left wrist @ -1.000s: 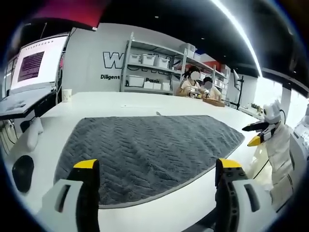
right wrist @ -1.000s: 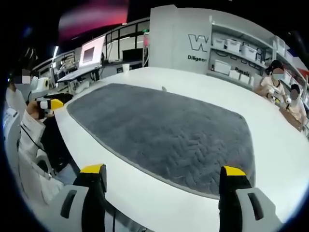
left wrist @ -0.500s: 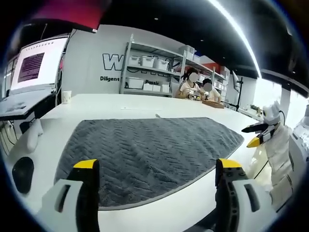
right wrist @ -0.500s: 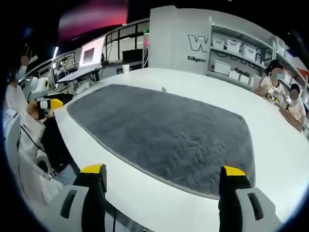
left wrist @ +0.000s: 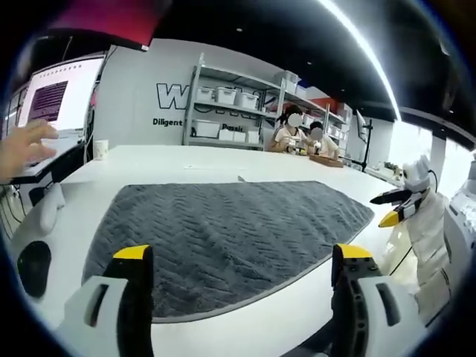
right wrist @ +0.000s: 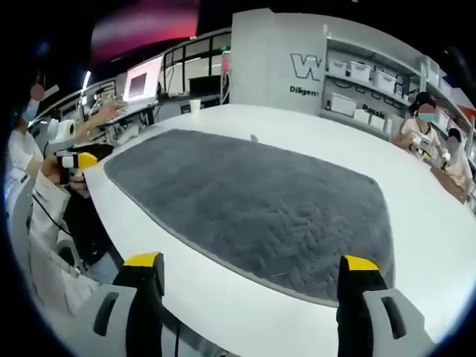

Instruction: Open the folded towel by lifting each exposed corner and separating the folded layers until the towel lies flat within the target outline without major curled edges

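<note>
In the left gripper view, the towel lies spread in a single grey layer on the white tabletop, with no fold or raised corner visible; by my reading the opening is done or very nearly so. I cannot make out a target outline, so the placement stays unchecked. The left hand-held gripper hangs just short of the towel's near hem, jaws spread and holding nothing. A bare band of tabletop runs all round the towel, and a paper cup stands well beyond its far left corner.

In the right gripper view, the towel again looks flat, its edges lying down without major curls. The right hand-held gripper is likewise spread and empty, off the towel's near edge. Open tabletop lies beyond the towel's right side.
</note>
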Available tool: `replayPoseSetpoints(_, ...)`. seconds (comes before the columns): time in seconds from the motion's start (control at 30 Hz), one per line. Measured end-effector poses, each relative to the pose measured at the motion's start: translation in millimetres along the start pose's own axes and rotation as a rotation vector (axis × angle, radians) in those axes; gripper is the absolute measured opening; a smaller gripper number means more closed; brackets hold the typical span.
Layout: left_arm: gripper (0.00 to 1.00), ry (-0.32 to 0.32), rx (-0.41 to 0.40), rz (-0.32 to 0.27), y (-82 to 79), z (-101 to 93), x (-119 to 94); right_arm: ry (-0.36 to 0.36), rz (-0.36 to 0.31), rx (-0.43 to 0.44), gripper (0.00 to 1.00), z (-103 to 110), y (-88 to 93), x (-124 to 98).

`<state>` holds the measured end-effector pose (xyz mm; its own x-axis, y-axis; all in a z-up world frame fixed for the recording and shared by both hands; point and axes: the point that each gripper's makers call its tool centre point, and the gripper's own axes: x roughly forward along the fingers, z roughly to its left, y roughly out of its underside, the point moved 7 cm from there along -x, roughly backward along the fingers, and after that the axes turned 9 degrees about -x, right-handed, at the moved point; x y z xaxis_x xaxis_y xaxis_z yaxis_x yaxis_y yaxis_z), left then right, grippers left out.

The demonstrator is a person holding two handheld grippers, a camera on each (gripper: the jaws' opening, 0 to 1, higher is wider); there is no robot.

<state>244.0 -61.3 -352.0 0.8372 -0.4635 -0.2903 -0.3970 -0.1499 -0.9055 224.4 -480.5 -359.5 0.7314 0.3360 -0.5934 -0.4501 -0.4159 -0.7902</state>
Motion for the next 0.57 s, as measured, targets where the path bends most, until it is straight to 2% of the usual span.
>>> replayPoseSetpoints(0.23, 0.99, 0.009, -0.003, 0.001, 1.0, -0.2, 1.6, 0.000, -0.007, 0.005, 0.96, -0.3, 0.1, -1.7)
replayPoseSetpoints(0.3, 0.99, 0.024, -0.003, -0.011, 0.2, -2.7, 4.4, 0.012, -0.045, 0.017, 0.97, -3.2, -3.0, -6.0)
replayPoseSetpoints(0.37, 0.99, 0.064, -0.007, -0.030, -1.4, -8.9, 8.2, 0.033, -0.148, 0.033, 0.99, -8.4, -12.0, -13.6)
replayPoseSetpoints(0.43, 0.99, 0.116, -0.024, -0.068, -4.6, -15.9, 13.9, 0.038, -0.313, 0.051, 0.99, -15.9, -25.2, -25.3)
replayPoseSetpoints(0.47, 0.99, 0.133, -0.033, -0.093, -6.6, -17.8, 16.6, 0.040, -0.451, 0.100, 0.99, -23.1, -34.8, -33.5)
replayPoseSetpoints(0.5, 0.99, 0.149, -0.062, -0.127, -8.9, -18.8, 20.3, 0.038, -0.496, 0.125, 0.99, -25.5, -37.4, -36.2)
replayPoseSetpoints(0.53, 0.99, 0.157, -0.077, -0.146, -10.4, -19.0, 21.7, 0.031, -0.607, 0.183, 0.99, -30.8, -42.6, -44.0)
replayPoseSetpoints(0.57, 0.99, 0.174, -0.089, -0.194, -14.8, -19.2, 23.8, 0.028, -0.681, 0.212, 0.99, -34.8, -45.8, -49.3)
